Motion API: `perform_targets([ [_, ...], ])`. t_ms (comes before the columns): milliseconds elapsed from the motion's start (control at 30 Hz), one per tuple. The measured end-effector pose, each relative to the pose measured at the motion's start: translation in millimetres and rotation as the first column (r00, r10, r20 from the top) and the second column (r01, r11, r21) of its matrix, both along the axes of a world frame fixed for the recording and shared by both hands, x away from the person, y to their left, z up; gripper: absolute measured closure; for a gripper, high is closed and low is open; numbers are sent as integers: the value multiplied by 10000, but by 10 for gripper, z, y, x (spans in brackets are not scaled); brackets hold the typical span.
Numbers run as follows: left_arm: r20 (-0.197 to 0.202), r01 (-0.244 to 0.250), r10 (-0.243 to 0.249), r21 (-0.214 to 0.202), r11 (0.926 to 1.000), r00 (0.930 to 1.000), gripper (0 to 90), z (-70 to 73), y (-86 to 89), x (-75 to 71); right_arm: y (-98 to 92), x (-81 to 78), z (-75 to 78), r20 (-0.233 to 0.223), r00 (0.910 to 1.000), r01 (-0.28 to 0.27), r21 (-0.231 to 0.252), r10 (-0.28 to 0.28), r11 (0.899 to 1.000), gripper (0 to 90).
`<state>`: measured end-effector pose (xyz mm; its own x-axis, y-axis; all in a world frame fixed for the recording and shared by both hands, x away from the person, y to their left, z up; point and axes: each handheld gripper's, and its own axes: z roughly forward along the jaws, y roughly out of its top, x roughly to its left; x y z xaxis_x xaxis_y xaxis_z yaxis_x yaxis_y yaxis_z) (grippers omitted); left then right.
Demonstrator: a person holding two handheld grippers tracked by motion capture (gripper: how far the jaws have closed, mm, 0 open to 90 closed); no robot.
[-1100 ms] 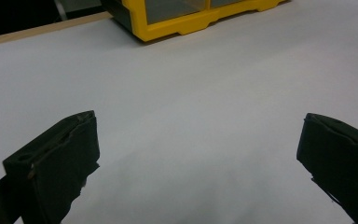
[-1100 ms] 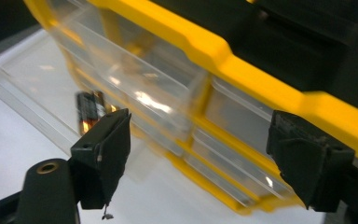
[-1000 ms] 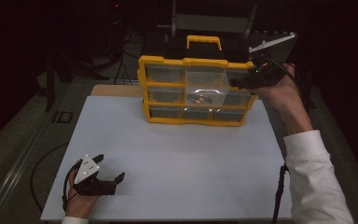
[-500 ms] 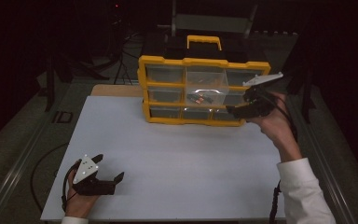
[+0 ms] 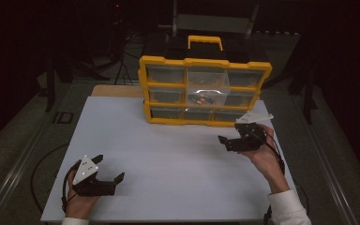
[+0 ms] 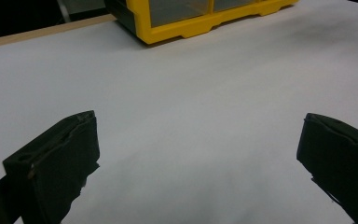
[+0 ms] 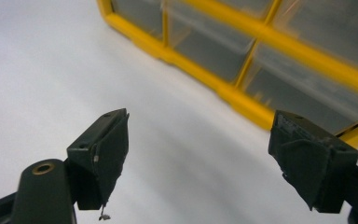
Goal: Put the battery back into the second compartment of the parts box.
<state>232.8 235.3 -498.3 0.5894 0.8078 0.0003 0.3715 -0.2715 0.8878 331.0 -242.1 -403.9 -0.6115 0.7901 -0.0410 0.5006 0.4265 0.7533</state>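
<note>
Closest to you, at the near left corner of the big flat white table top (image 5: 168, 159), your left hand (image 5: 77, 206) holds the black two-jaw left gripper (image 5: 108, 174) with a small grey three-corner plate (image 5: 85, 169) on top. It sits low on the white top, and its jaws are spread wide with nothing between them. In the left gripper view, the two black jaws stand far apart at the bottom corners, with bare white table between them and the yellow base of the box far ahead. A thin black cable (image 5: 42, 166) loops off the left side of the table next to that hand. A bit farther away, on the right, your right hand (image 5: 265, 157) in a white sleeve (image 5: 288, 211) holds the black right gripper (image 5: 225, 140). Its jaws are wide apart too, and they hold nothing. They point left, just in front of the box but not touching it. In the right gripper view, the yellow frame and see-through drawers are close ahead, and they look blurry. Farthest from you, at the back middle of the table, stands the yellow plastic drawer box with clear little drawers (image 5: 205, 91) and a yellow handle on top. One middle drawer has small things inside, too small to name. Behind it the room is dark.
</note>
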Motion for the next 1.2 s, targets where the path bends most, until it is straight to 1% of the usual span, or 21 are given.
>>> perform_targets([
  [67,27,-8,8,-15,10000,10000,0,5,6,-6,12,-71,-118,21,10000,-21,59,21,10000,196],
  [100,27,-8,8,-15,10000,10000,0,5,6,-6,12,-71,-118,21,10000,-21,59,21,10000,196],
  [133,81,-72,72,-63,10000,9999,0,14,23,-10,15,-100,-162,4,10000,-32,146,32,9999,195],
  [167,94,-103,104,-104,9999,9999,0,16,28,-12,20,-197,-308,81,10000,-53,245,51,9997,189],
  [200,116,-102,103,-126,9999,9999,0,20,35,-14,15,-237,-364,142,9999,-64,308,60,9995,187],
  [233,120,-121,123,-152,9998,9999,0,24,38,-18,8,-278,-417,178,9998,-102,497,93,9987,184],
  [333,202,-160,163,-174,9997,9997,0,33,54,-19,-24,-413,-571,582,9982,-175,767,130,9969,164],
  [400,252,-179,185,-232,9996,9995,0,44,69,-23,-63,-486,-660,802,9968,-84,1093,-4,9940,151],
  [467,325,-218,228,-306,9993,9992,0,56,89,-33,-116,-553,-728,1135,9934,18,1388,-177,9903,148],
  [500,325,-218,228,-306,9993,9992,0,56,89,-33,-116,-553,-728,1135,9934,18,1388,-177,9903,148],
  [533,390,-250,265,-405,9989,9989,0,70,105,-45,-145,-583,-756,1284,9914,36,1566,-240,9877,149],
  [600,518,-290,315,-499,9983,9982,0,87,125,-58,-229,-658,-803,1674,9850,51,2097,-410,9777,147],
  [633,569,-297,330,-572,9979,9978,0,92,133,-61,-248,-675,-806,1750,9837,13,2212,-410,9752,147],
  [700,603,-313,351,-631,9975,9976,0,99,145,-66,-287,-721,-811,2078,9769,-31,2437,-491,9698,145],
  [733,626,-316,357,-644,9974,9974,0,102,146,-68,-314,-749,-817,2308,9712,-42,2633,-587,9647,142],
  [767,686,-304,348,-645,9975,9970,0,105,143,-70,-327,-765,-819,2403,9685,-31,2718,-647,9624,139],
  [800,706,-285,332,-656,9974,9969,0,107,141,-72,-345,-782,-822,2528,9654,-84,2740,-636,9617,133],
  [900,711,-241,283,-604,9979,9971,0,107,130,-71,-373,-803,-829,2641,9624,-74,2597,-636,9656,126],
  [1033,710,-216,256,-569,9981,9971,0,100,107,-70,-402,-818,-854,2606,9633,-58,2613,-647,9653,128],
  [1100,708,-211,250,-546,9983,9972,0,97,101,-67,-401,-816,-858,2604,9633,-36,2562,-655,9666,128],
  [1200,518,-198,222,-462,9987,9984,0,77,72,-35,-377,-807,-878,2546,9656,-104,2399,-525,9707,125],
])
